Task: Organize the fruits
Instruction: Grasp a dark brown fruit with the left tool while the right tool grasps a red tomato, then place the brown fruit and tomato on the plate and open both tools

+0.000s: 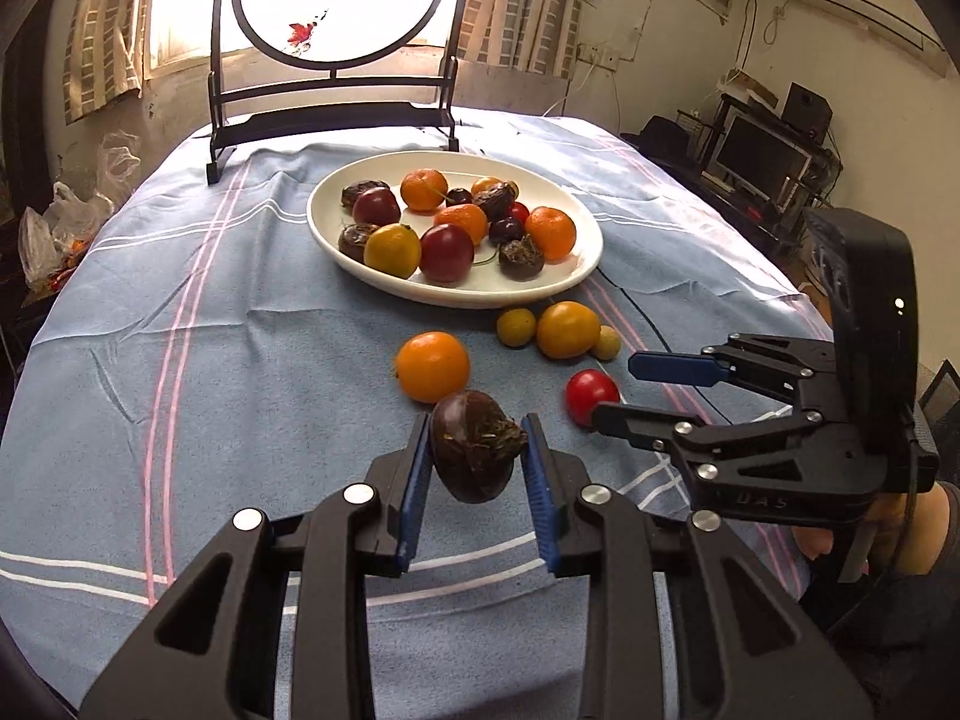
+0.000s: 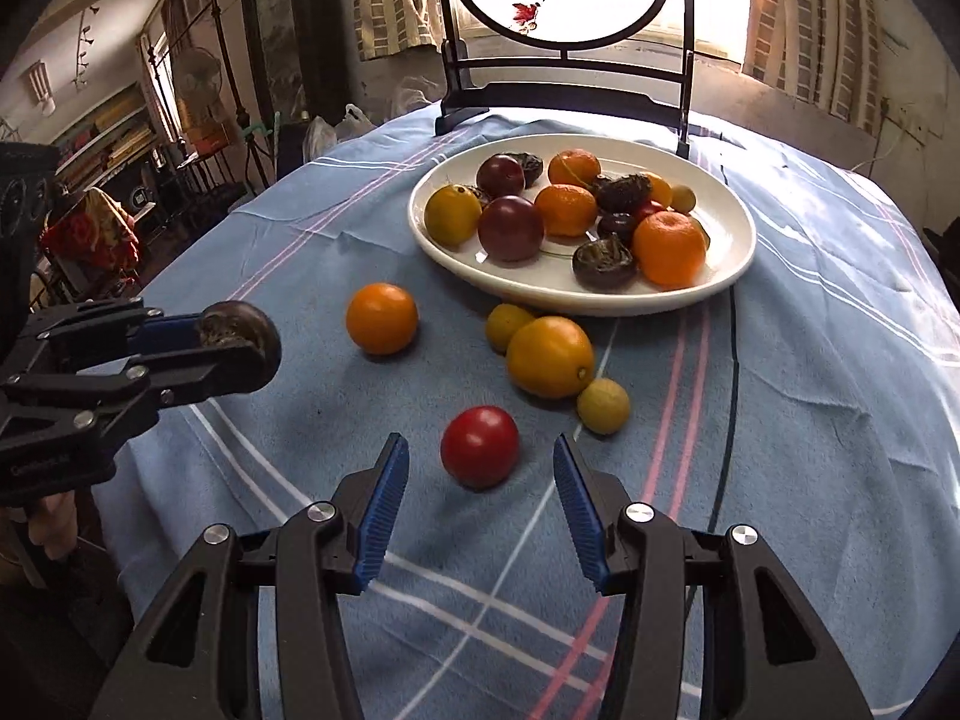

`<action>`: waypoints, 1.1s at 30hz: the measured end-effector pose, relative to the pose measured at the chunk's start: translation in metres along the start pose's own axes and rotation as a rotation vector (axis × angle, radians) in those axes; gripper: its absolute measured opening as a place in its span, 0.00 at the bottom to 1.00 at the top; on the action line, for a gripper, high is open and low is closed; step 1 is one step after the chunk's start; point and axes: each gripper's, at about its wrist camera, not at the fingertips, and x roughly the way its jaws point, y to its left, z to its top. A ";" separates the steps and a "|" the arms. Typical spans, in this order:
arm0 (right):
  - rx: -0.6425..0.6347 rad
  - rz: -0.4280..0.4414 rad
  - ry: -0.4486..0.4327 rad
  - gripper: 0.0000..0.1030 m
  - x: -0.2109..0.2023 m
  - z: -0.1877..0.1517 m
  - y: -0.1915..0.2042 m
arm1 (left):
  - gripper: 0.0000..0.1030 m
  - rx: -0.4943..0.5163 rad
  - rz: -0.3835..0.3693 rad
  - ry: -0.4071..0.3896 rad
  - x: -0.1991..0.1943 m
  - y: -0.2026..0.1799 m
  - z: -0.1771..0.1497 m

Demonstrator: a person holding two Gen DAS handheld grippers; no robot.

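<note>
Left claw [image 1: 478,450] grips chestnut [image 1: 474,447], raised above cloth [image 1: 240,330].

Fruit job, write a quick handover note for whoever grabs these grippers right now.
Left gripper: shut on a dark chestnut, lifted off the cloth.
Right gripper: open, red tomato just ahead of its fingers, not gripped.
Plate: already holds many fruits.
Left on the cloth: orange, big yellow fruit, two small yellow ones, and the tomato.
</note>
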 end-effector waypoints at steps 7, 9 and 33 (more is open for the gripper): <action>0.063 0.012 0.057 0.28 0.018 0.002 -0.002 | 0.28 -0.027 -0.005 -0.020 -0.005 0.014 -0.003; 0.090 0.030 0.039 0.28 0.010 -0.001 -0.006 | 0.28 -0.034 -0.008 -0.020 -0.004 0.016 -0.003; 0.247 -0.034 -0.086 0.35 0.043 0.149 -0.107 | 0.50 -0.059 0.023 0.030 0.129 0.032 0.162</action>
